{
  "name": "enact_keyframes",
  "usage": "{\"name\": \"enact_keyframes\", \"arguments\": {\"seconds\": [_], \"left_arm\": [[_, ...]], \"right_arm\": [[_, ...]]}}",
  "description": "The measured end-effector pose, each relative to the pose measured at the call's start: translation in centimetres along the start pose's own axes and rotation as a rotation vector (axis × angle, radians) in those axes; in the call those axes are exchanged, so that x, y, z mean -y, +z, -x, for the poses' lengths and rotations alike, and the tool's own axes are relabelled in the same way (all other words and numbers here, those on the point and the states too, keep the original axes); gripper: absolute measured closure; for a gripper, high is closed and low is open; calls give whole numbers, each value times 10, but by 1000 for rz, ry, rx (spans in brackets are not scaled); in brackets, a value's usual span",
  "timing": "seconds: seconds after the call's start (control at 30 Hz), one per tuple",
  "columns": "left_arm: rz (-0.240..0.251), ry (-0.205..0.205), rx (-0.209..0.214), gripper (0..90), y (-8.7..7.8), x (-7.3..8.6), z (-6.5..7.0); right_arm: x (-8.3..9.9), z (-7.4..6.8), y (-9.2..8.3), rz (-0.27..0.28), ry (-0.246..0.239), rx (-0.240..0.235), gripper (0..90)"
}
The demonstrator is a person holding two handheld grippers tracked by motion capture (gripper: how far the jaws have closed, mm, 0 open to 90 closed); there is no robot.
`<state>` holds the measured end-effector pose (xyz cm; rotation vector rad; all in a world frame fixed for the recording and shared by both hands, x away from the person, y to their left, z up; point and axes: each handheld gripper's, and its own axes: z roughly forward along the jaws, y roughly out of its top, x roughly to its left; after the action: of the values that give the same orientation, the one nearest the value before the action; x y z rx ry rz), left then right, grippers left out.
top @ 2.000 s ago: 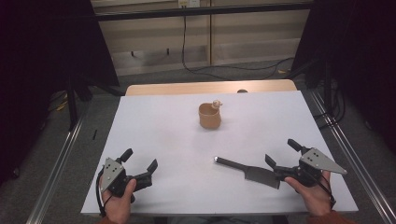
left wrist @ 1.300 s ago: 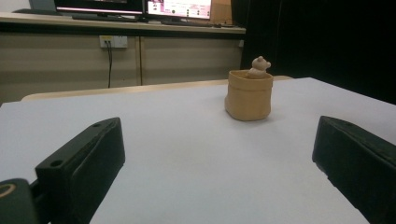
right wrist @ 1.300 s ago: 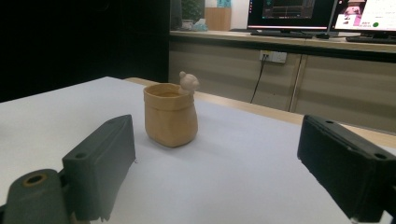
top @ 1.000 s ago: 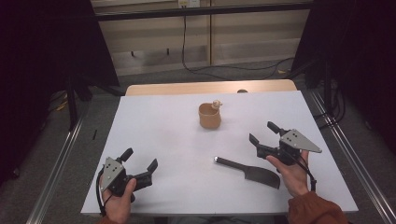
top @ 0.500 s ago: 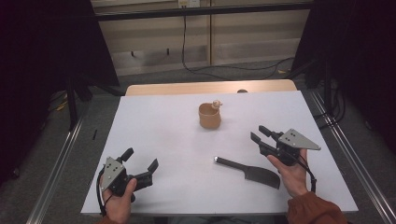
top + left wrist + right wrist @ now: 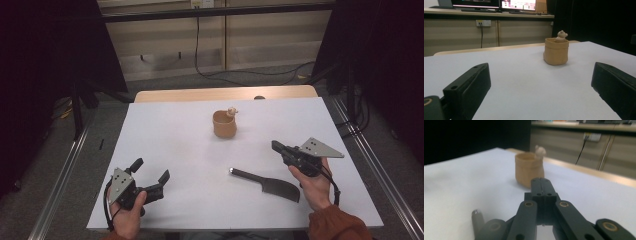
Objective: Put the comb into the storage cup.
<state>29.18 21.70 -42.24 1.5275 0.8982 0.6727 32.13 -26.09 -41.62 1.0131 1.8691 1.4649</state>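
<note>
Left gripper view: both fingers [image 6: 466, 92] cut off by the bottom edge, tips out of frame. Right gripper view: cup [image 6: 528, 170] blurred, figure [image 6: 540, 150] on its rim just a pale smear; cup base hidden behind the fingers [image 6: 540, 185]. High view: figure [image 6: 232, 111] too small to identify.

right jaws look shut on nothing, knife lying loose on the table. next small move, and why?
Probably reopen the right gripper and lower it toward the cleaver. Its jaws have just been closing and now meet with nothing between them, above the table and apart from the cleaver, which lies flat just to its near left, handle end toward the cup. The left gripper rests open, far off.
</note>
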Motion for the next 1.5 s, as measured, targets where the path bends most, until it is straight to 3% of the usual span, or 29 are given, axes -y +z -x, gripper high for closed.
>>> {"name": "enact_keyframes", "arguments": {"seconds": [0.3,0.33,0.6,0.87,1.27,1.5], "left_arm": [[-3,2,2,25,0,0,0],[-2,-1,1,25,0,0,0],[1,-1,2,25,0,0,0],[1,-4,5,24,1,0,1],[-2,-6,8,25,2,1,1],[0,-9,11,25,3,1,2]], "right_arm": [[-6,8,-5,-125,25,-24,900],[-7,10,-6,-171,37,-32,900],[-9,18,-11,-283,85,-49,900],[-5,24,-14,-447,117,-76,900],[7,31,-21,-593,141,-69,900],[11,28,-19,-646,111,-63,900]]}}
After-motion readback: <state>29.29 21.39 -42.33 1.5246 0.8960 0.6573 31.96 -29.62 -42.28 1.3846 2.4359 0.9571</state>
